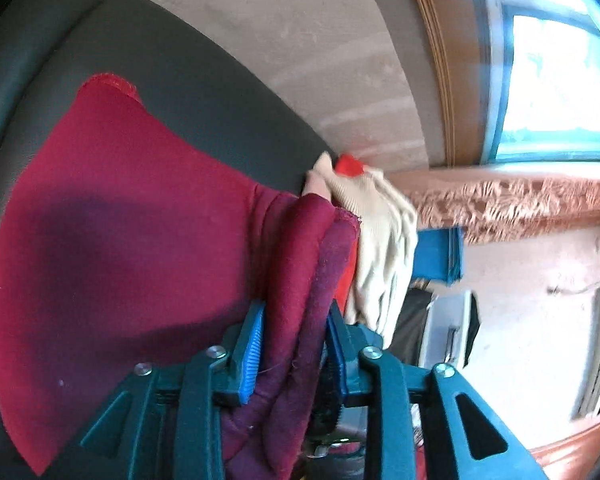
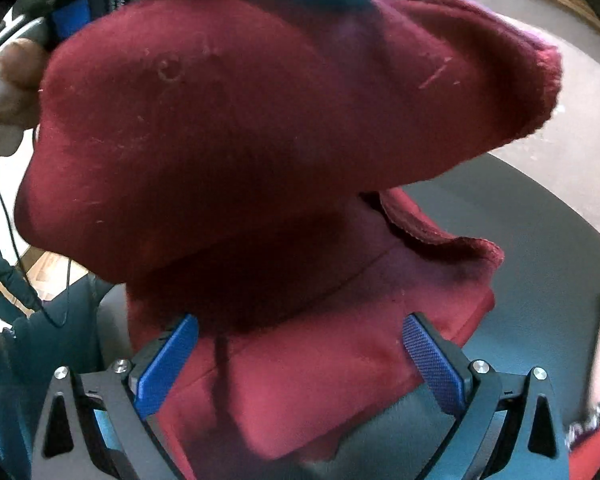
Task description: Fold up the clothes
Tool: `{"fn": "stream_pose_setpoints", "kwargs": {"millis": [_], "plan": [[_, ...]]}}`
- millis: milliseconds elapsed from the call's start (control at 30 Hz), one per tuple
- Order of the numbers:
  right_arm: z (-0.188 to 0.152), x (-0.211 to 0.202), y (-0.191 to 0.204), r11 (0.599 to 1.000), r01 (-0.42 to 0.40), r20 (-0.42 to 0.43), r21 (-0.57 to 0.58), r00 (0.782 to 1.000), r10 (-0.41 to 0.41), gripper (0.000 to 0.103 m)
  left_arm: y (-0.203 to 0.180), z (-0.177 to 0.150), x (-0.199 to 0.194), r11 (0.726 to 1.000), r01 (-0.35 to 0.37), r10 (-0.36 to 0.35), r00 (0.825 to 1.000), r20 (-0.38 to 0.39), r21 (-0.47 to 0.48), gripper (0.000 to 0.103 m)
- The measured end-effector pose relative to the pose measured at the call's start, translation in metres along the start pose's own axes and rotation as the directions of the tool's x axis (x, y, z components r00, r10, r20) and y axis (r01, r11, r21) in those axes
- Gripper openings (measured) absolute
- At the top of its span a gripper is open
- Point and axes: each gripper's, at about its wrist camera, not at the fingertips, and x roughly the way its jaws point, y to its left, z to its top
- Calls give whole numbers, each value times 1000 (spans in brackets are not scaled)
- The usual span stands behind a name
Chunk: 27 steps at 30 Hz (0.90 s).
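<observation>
Dark red garment lifted over a dark grey desk.

The left hand-held gripper [image 1: 294,344] is clenched on bunched folds of the red garment [image 1: 112,216], which drapes onto the desk [image 1: 204,80]; a cream knit glove [image 1: 380,228] lies just beyond. The right hand-held gripper [image 2: 300,356] is released, its blue pads [image 2: 432,364] spread on either side of the cloth, which lies on the desk there.

- Dark grey padded surface [image 1: 204,80] with a seam, curved at the edge.
- Bare grey plastered wall [image 1: 300,40] behind it.
- Brown wooden frame [image 1: 452,60] beside a bright window [image 1: 552,80], daylight pouring in.
- Reddish stone sill [image 1: 520,196] below the glass.
- Pale wood-patterned floor [image 2: 48,268] glimpsed at the left.
</observation>
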Motion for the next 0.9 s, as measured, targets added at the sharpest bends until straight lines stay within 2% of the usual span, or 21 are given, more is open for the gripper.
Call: {"fn": "stream_pose_setpoints", "kwargs": {"millis": [100,200,300,367,467,600,633,733,800,900], "plan": [[-8,-9,7,1000,26,-20,13,999,-26,103,0,2,16,990,-133,134,991,-19,56,32],[-26,-26,21,998,44,-24,35,999,-43,103,2,3,29,980,-185,189,980,-53,74,46],[-41,-35,27,996,44,-21,74,999,-42,103,-1,-1,22,993,-92,96,994,-55,74,47],[-44,-51,31,996,20,-1,90,1000,-20,103,-2,0,7,995,-50,52,998,-19,87,48],[-47,-80,37,994,-27,39,108,999,23,103,12,3,-30,992,-70,61,994,86,109,48],[-51,-118,45,987,-90,93,130,993,78,103,51,3,-71,985,-146,123,969,213,95,48],[-52,-128,47,985,-106,106,135,990,92,103,64,1,-81,984,-161,138,961,238,80,48],[-55,-159,57,980,-151,145,132,981,132,103,101,-8,-96,989,-142,128,956,263,34,48],[-35,-151,68,978,-184,138,95,976,170,103,114,-16,-99,992,-121,104,953,284,41,48],[-8,-118,69,959,-270,65,81,962,265,103,125,-26,-104,991,-102,72,953,294,87,48]]}}
